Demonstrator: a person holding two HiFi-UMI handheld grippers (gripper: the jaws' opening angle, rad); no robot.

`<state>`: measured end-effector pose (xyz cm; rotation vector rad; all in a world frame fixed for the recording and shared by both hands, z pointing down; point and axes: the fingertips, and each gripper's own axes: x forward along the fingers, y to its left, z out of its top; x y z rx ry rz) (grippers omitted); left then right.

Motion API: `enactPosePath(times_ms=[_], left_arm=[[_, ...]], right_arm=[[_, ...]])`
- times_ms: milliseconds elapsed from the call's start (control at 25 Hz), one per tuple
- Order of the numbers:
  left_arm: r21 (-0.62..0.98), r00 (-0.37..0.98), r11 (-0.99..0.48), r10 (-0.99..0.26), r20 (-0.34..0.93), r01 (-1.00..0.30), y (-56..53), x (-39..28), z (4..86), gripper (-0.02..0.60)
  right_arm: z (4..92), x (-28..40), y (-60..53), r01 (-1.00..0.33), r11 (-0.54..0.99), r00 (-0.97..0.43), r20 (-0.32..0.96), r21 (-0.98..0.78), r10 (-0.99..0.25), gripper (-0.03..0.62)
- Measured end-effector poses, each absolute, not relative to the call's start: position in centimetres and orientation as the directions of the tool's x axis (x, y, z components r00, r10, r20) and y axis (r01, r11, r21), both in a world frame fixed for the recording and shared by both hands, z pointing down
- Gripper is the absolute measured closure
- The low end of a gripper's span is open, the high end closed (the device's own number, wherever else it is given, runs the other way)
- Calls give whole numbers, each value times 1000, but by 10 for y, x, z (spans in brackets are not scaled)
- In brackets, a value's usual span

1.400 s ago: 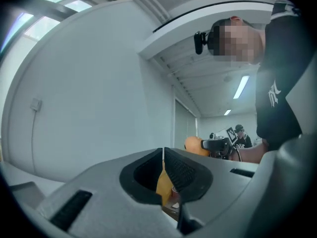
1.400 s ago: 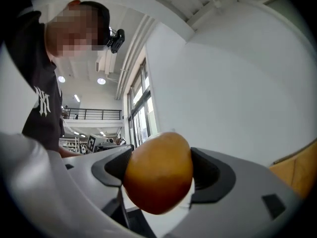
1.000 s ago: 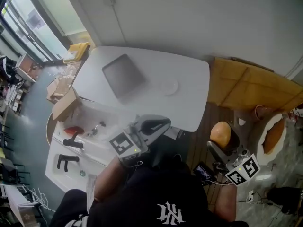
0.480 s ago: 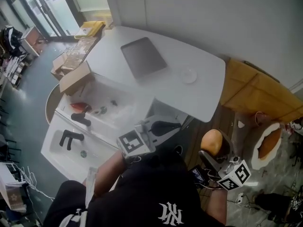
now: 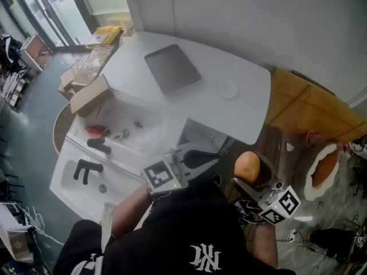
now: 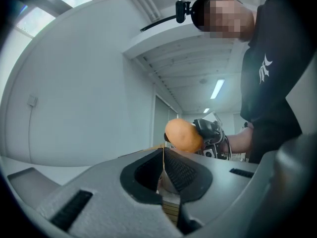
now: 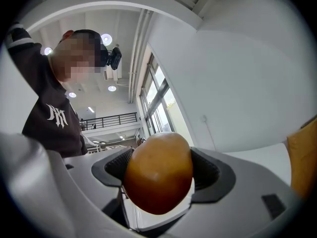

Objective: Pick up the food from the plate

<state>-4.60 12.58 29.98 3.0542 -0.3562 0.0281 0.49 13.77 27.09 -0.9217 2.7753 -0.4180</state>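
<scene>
Over the last second the right hand-held gripper (image 5: 245,175) has drawn inward toward the person's body, and the rounded orange-brown food (image 7: 158,175) has come with it, drifting left in the head view. The small white plate (image 5: 227,90) on the white worktop (image 5: 243,116) looks bare. I judge the pick-up itself done, with only carrying the food off left. The food sits squarely between the right hand-held gripper's ribbed jaws, which are clamped on its two sides; most of it bulges out in front of them. It is held in the air beyond the worktop's edge, well apart from the plate. The left hand-held gripper (image 6: 164,170) has its jaws pressed together on nothing and points toward the food.
</scene>
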Motion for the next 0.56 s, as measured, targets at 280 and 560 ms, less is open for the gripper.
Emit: enactPosePath(times_ms=[280,560], left_arm=[[63,984,-982,-173,38,-176,129,-48,305,575],[51,992,-991,-125,26,-127,134,-37,300,575]], right_arm=[[270,-2,139,-553,775,-798,-75,-307,-599,227],[268,5,137,-555,769,-793,-76,-317,-604,227]])
